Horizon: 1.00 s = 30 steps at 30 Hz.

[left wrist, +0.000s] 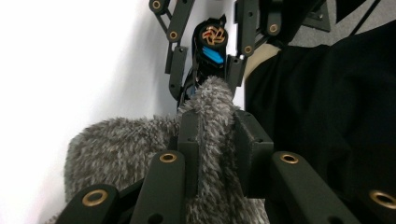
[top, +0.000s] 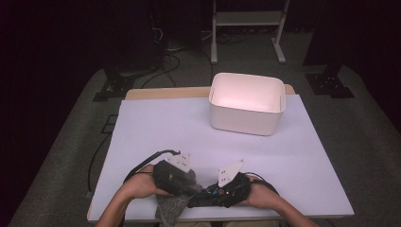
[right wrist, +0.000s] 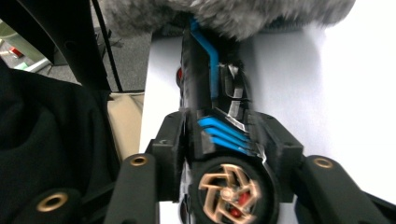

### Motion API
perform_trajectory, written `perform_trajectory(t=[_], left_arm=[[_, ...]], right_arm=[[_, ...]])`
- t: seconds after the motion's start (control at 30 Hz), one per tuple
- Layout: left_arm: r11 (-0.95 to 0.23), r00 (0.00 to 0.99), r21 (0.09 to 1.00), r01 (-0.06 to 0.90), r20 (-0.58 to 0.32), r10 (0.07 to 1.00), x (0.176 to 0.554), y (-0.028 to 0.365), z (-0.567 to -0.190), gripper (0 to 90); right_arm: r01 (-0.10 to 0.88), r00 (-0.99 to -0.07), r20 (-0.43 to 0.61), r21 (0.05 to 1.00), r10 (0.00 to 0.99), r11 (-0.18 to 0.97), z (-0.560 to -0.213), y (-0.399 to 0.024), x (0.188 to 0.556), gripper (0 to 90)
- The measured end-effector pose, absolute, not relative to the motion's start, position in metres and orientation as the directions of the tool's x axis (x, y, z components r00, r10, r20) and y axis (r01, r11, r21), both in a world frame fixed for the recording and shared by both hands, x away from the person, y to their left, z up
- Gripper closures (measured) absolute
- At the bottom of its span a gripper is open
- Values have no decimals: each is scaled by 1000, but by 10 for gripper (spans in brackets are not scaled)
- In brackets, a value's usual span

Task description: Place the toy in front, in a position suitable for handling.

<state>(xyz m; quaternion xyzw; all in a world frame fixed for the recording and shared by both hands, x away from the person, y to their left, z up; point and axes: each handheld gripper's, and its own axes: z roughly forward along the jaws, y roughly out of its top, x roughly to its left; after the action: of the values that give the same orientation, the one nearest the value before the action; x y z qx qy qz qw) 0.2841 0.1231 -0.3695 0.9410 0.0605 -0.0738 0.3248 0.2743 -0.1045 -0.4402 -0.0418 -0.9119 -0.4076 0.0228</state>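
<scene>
At the near left of the surface, the left claw is nearly closed on a grey fuzzy cloth. In the left gripper view a ridge of that cloth stands pinched between the two black pads, with the rest of it bunched on the white sheet to the left. In the high view the cloth lies at the near edge of the surface, partly under the left claw and hanging a little over the edge.

Just right of it, the right claw points left toward the cloth and grips a black toy with blue stripes. In the right gripper view the toy sits between the pads, which press on its sides; a bronze-spoked wheel on it faces the camera, and its far end reaches under the cloth. The jaws stand partly open around the toy's body. In the left gripper view the same toy shows beyond the cloth, held in the right claw.

Well apart, at the far right of the surface, stands a white bin, upright.
</scene>
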Motion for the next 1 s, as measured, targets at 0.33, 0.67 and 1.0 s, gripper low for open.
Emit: perform_trajectory(t=[0.33,0.67,1.0], left_arm=[[-783,988,603,150,-119,97,294,113,-358,742],[-815,988,560,152,-75,133,310,101,-357,738],[-830,986,532,165,-95,135,314,95,-366,736]], right_arm=[[47,-993,-35,756,111,653,-427,-119,282,617],[68,-984,-55,764,171,641,-428,-131,294,619],[113,-980,-14,783,200,611,-438,-149,294,564]])
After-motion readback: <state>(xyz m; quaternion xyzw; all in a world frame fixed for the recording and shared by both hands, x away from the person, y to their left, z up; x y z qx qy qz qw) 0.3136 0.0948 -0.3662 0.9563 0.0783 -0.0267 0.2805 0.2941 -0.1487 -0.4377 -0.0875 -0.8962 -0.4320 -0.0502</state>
